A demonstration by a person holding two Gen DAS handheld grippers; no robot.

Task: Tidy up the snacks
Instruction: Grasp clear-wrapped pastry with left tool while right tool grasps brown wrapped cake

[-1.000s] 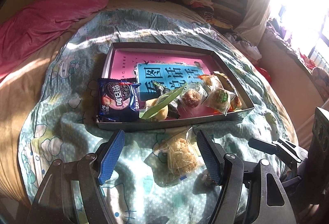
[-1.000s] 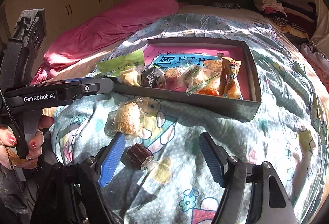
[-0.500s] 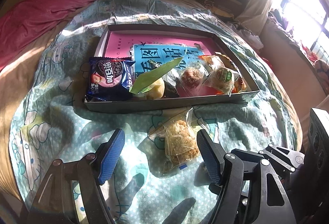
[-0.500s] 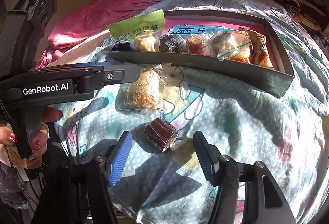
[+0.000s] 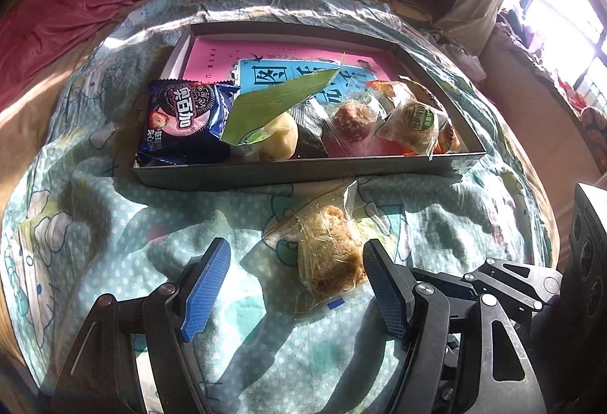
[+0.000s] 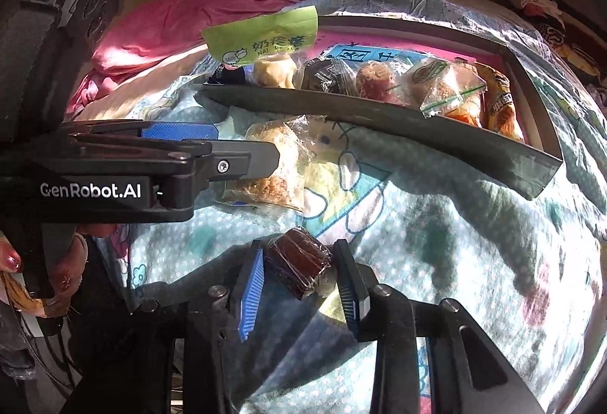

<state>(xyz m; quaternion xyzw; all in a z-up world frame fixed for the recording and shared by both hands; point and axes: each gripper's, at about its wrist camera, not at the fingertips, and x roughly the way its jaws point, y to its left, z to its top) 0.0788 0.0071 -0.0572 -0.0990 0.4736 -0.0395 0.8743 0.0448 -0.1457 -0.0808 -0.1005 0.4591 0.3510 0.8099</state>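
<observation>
A small brown cake in clear wrap [image 6: 299, 264] lies on the patterned bedspread. My right gripper [image 6: 299, 273] has a pad on each side of it; the jaws are closing and the pads touch the wrapper. A crumbly tan pastry in a clear bag [image 5: 330, 254] lies just in front of the tray, and my left gripper [image 5: 295, 251] stands open around it, the pastry close to the right finger. That pastry [image 6: 277, 163] shows partly behind the left gripper [image 6: 242, 152] in the right wrist view. The grey box tray [image 5: 303, 173] holds several snacks.
In the tray lie an Oreo pack [image 5: 182, 118], a green-labelled bag [image 5: 273, 106], several wrapped cakes [image 5: 413, 121] and a pink and blue book [image 5: 265, 57]. A pink quilt [image 5: 76, 8] lies at the far left. A hand [image 6: 57, 273] holds the left gripper's handle.
The right gripper's jaws went from wide to closed around the brown cake. Both grippers came down closer to the bedspread. The left gripper stayed open over the tan pastry.
</observation>
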